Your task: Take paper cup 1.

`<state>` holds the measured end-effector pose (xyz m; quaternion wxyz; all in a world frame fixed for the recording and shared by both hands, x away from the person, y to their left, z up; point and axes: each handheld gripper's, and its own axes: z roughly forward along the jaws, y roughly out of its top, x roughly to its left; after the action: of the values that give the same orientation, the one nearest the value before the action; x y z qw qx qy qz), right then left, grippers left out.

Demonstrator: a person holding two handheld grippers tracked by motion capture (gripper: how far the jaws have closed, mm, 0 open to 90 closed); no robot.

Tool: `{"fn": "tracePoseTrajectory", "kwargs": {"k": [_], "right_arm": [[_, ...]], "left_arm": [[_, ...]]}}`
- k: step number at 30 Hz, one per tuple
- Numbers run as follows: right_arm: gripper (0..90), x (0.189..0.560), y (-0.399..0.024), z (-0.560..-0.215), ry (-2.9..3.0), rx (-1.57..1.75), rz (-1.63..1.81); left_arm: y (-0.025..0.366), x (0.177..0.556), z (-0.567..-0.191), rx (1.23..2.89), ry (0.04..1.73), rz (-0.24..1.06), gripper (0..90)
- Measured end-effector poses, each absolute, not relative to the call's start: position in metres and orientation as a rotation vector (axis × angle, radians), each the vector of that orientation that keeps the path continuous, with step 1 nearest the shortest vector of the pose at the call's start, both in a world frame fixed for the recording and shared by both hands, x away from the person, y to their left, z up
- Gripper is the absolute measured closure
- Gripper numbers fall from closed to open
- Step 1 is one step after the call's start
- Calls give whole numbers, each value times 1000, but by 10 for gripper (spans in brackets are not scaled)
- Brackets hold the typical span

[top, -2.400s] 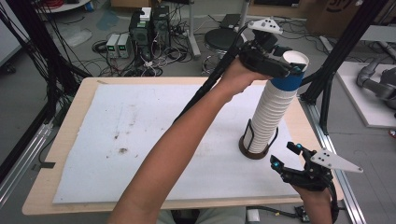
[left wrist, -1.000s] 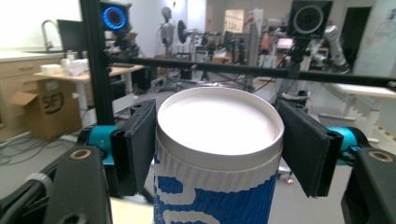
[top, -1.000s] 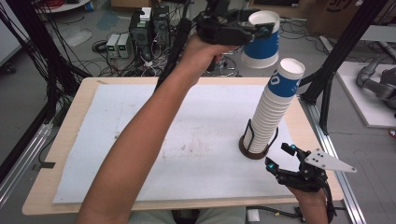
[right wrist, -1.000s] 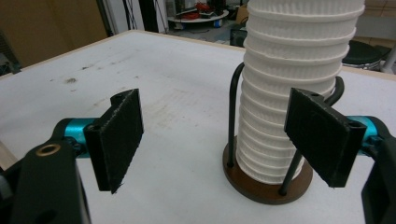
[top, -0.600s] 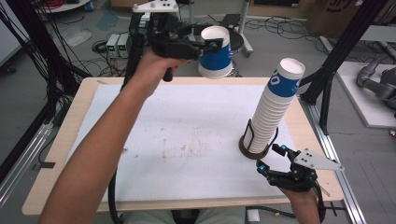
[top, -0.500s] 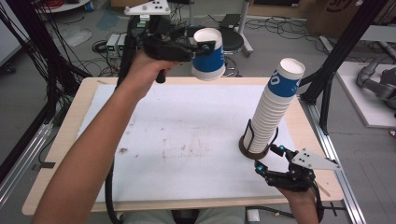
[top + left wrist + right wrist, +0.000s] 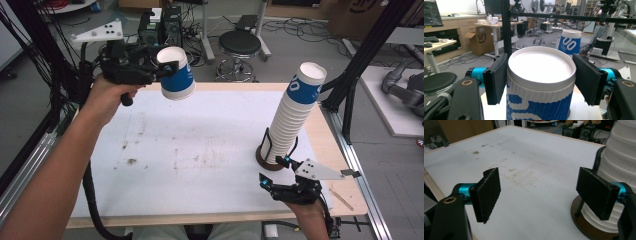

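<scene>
Above the table's far left corner, high view: the left gripper (image 7: 167, 70) carries a blue-and-white paper cup (image 7: 176, 75), tilted, clear of the white mat (image 7: 200, 155).
Stack, high view: nested paper cups (image 7: 292, 120) lean in a dark holder (image 7: 270, 155) at the right; right gripper (image 7: 274, 172) just beside its base.
Left gripper view: jaws pinch the cup (image 7: 540, 85) at its rim; inside looks empty.
Right gripper view: jaws spread, nothing between; holder (image 7: 584, 220) at right.

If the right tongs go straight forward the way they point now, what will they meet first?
Probably the white mat: the right tongs, open, aim low across it. The cup stack stands just off the right-hand pad; depth unclear.
</scene>
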<state>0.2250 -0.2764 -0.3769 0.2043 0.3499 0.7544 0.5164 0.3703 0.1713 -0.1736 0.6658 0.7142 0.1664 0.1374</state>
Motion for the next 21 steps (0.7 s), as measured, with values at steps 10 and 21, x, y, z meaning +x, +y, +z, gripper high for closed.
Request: {"fn": "tracePoseTrajectory", "kwargs": {"k": [10,21], "right_arm": [[201,235,-254,-379,2153,909,1447],[201,248,-235,-381,2204,856,1441]], "left_arm": [[185,353,-204,1664,374,328,314],[187,342,-236,1673,387,318,314]]}}
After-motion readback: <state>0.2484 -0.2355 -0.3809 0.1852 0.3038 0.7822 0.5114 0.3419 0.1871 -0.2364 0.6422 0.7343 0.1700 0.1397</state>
